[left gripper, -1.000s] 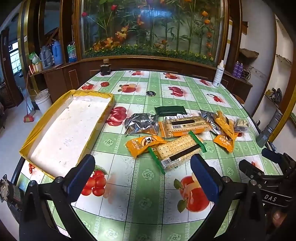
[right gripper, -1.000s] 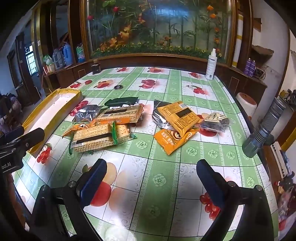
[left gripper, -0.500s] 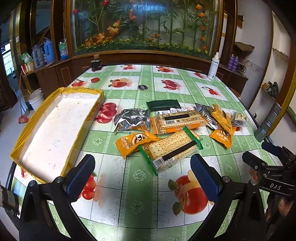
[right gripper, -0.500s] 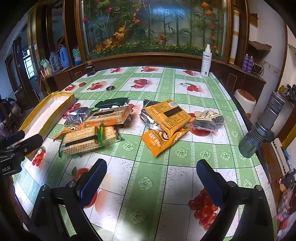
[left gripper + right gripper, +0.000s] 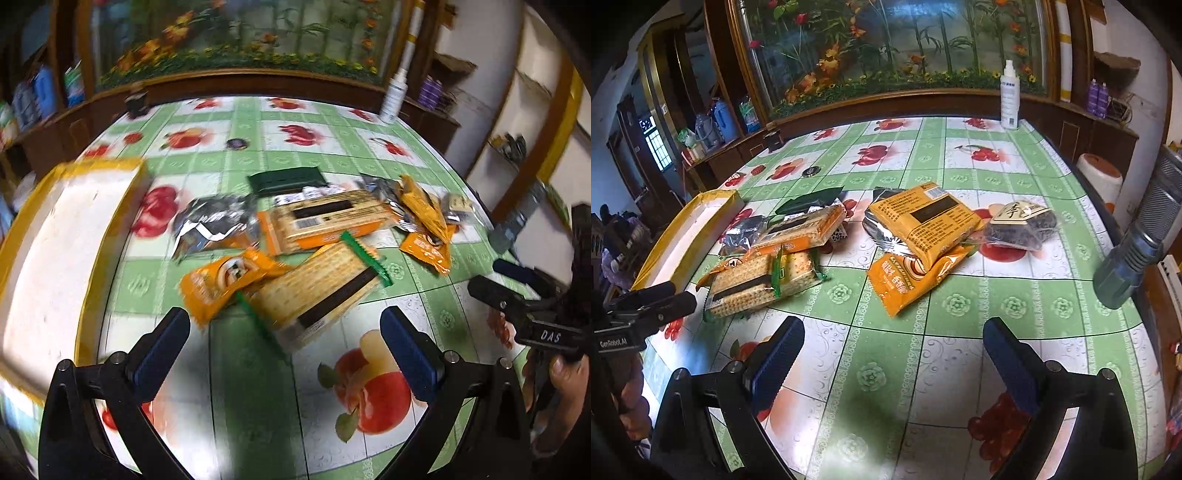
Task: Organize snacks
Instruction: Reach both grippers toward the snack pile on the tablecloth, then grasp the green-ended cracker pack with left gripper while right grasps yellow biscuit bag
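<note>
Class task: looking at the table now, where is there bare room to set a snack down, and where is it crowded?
Free: the white inside of the yellow tray; the tablecloth in front of both open tools, left tool, right tool; the far half toward the spray bottle. Crowded: the middle band, from the green-ended cracker pack to the orange packs and the dark bag.

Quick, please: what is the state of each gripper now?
Left gripper: open, holding nothing, above the cracker pack.
Right gripper: open, holding nothing.

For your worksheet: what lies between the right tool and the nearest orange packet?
In the right wrist view, only bare tablecloth separates the right tool from the orange packet.
</note>
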Available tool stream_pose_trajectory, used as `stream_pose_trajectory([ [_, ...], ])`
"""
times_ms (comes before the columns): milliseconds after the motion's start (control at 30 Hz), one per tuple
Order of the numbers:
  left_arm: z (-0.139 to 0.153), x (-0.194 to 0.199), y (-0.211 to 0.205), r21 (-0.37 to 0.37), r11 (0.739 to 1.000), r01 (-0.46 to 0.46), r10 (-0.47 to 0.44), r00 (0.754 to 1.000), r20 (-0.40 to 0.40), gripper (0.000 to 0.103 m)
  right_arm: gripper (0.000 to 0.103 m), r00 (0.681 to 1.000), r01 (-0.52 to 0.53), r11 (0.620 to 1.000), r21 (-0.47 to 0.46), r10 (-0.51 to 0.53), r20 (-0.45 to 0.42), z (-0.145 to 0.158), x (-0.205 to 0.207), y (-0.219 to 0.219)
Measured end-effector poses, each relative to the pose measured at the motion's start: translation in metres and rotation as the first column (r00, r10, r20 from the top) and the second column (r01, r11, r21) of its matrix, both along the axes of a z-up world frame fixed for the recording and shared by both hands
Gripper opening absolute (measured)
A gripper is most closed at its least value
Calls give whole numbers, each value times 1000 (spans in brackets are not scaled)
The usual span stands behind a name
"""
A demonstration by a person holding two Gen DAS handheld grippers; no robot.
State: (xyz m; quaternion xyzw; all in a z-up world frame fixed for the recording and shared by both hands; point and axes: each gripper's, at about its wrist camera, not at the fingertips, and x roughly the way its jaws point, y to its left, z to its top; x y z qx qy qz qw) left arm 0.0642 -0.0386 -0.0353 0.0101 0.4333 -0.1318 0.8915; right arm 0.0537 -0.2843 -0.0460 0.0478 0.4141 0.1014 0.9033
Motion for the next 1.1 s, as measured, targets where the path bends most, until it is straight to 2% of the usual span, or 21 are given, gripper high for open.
stream_pose_trajectory([
  [100,1,7,-21,87,990,109,-110,994,10,103,99,1000,8,1000,9,-8,-4,0,6,-4],
  [267,0,17,-41,200,953,229,-237,971,15,103,97,1000,21,999,37,-21,7,4,19,-15],
  [333,-5,21,-44,218,942,256,-263,965,2,103,96,1000,13,1000,26,-13,17,7,30,-17],
  [500,-18,31,-44,204,930,305,-303,952,-45,102,92,997,-68,997,-29,69,25,7,66,-10],
  [633,-27,36,-44,204,930,305,-296,952,-75,93,92,990,-135,987,-85,137,23,-1,94,-2],
  [767,-30,38,-42,170,935,313,-300,949,-98,73,92,983,-183,977,-108,183,-8,-13,116,3],
  [833,-31,36,-42,167,936,308,-296,950,-95,69,92,980,-197,975,-106,195,-32,-20,123,3],
  [867,-30,35,-41,166,938,305,-293,951,-93,63,92,980,-201,974,-102,198,-35,-22,125,2],
  [933,-29,35,-39,150,943,297,-285,954,-94,53,82,980,-197,976,-94,196,-19,-20,124,0],
  [1000,-28,35,-37,123,949,291,-280,955,-100,51,66,980,-201,978,-54,201,-15,-16,122,-4],
  [1100,-28,31,-37,118,949,292,-281,955,-96,49,51,980,-198,979,-47,197,-25,-11,118,-5],
])
